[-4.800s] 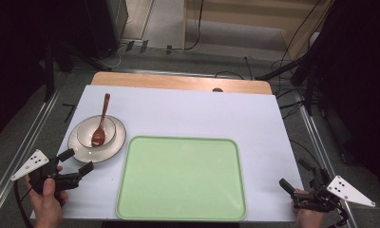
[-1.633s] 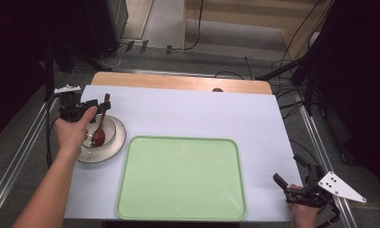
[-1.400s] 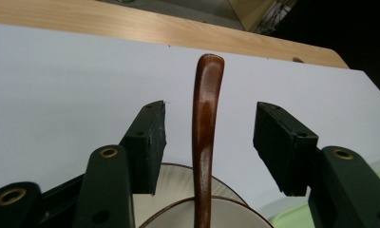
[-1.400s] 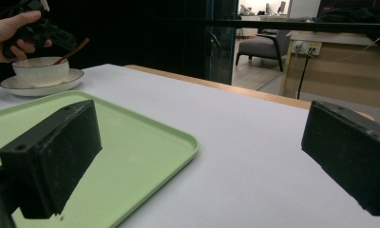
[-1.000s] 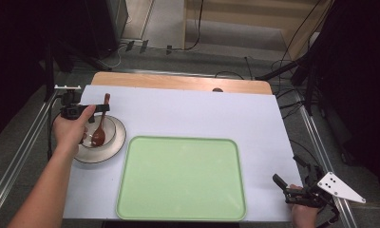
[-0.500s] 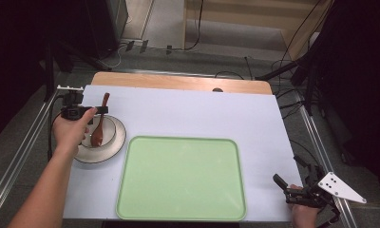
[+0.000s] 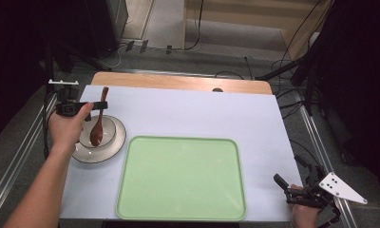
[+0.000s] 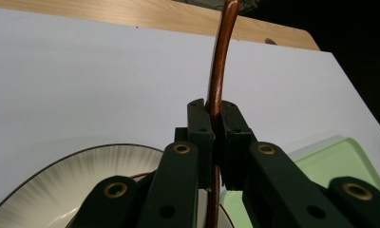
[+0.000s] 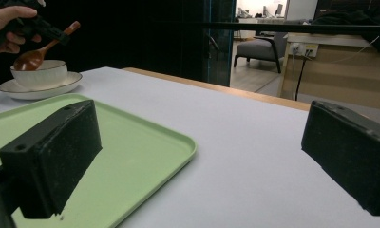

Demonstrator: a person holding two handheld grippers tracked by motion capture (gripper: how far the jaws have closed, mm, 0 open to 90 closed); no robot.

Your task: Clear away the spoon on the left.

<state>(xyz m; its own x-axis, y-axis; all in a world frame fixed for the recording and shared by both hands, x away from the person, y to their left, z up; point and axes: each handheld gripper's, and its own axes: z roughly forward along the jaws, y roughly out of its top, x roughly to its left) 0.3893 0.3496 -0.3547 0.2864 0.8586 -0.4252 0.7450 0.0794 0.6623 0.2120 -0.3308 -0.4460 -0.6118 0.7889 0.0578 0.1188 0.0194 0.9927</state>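
Spoon [image 7: 98, 124], dark reddish-brown wood with a slim curved handle, is clenched by its handle in the left tongs [image 8: 216, 124], its scoop just above the white bowl [image 7: 108, 134] on a pale plate [image 7: 113, 147]. In the left gripper view, the tongs hide the scoop and most of the bowl. Right tongs [image 7: 284, 187] rest released near the corner of the green tray [image 7: 181, 178]. White tabletop [image 7: 188, 114] with a wooden strip along its far edge; dark surroundings, cables on the floor.
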